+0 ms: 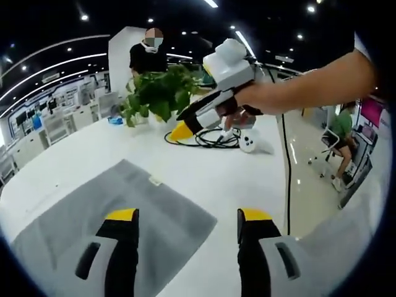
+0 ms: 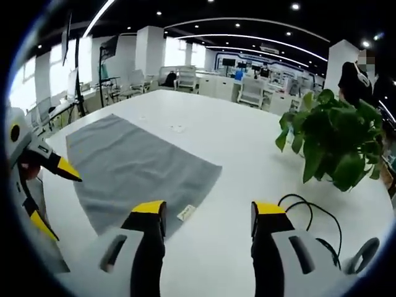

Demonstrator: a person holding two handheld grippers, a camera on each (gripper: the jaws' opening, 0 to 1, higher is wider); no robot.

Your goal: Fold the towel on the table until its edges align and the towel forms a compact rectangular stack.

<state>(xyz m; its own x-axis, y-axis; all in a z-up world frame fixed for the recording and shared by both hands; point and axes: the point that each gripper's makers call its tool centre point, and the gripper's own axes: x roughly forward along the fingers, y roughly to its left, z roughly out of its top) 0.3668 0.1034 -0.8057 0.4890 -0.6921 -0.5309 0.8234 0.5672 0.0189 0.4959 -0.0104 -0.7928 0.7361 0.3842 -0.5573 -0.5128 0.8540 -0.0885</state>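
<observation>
- Grey towel (image 2: 139, 170) lies flat, unfolded, on the white surface (image 2: 247, 142).
- Left tool (image 1: 187, 216) and right tool (image 2: 207, 213) both gape wide, holding nothing.
- Left gripper view adds a hand (image 1: 263, 98) gripping the right tool aloft.

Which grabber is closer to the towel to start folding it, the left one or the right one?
Probably the left gripper. Its open jaws hang right over the gray towel, flat on the table. The right gripper sits open beside a towel corner.

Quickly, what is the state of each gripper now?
Left gripper: open, holding nothing, above the grey towel.
Right gripper: open, holding nothing.
</observation>
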